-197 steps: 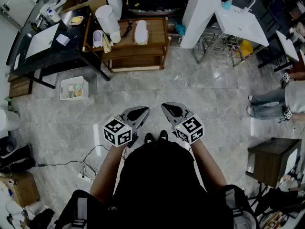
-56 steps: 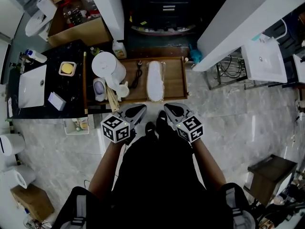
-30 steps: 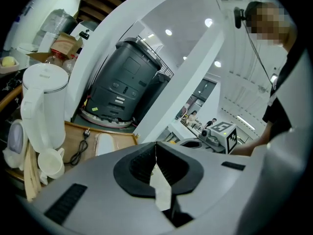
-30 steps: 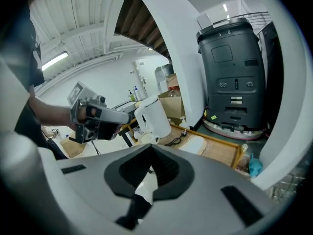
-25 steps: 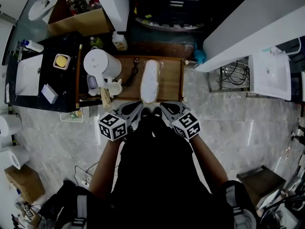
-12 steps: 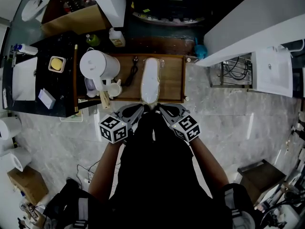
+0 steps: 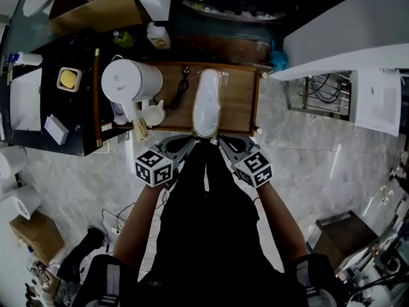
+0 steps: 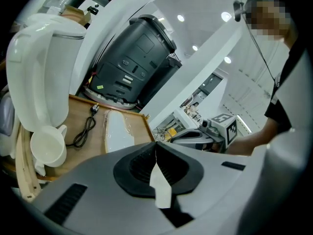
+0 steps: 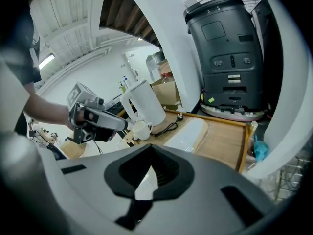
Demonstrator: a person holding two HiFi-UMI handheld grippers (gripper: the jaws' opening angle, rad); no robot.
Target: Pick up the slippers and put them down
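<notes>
A pair of white slippers (image 7: 208, 102) in clear plastic wrap lies lengthwise on a wooden tray-top table (image 7: 239, 101). The left gripper view shows the slippers (image 8: 116, 129) ahead, and they lie ahead in the right gripper view too (image 9: 191, 129). My left gripper (image 7: 188, 144) and right gripper (image 7: 223, 144) hang side by side just short of the slippers' near end, not touching them. Both are shut with nothing between the jaws. Their closed tips show in the left gripper view (image 8: 155, 147) and the right gripper view (image 9: 149, 149).
A white kettle (image 7: 130, 82), a white mug (image 7: 152, 115) and a black power cable (image 7: 179, 91) sit on the table left of the slippers. A dark counter (image 7: 38, 117) stands further left. A large black machine (image 8: 134, 65) stands behind the table, and a white slanted beam (image 7: 348, 34) runs at right.
Both grippers have sunk and closed in on the table's near edge by the slippers' near end. They stayed shut and nothing was taken hold of.
</notes>
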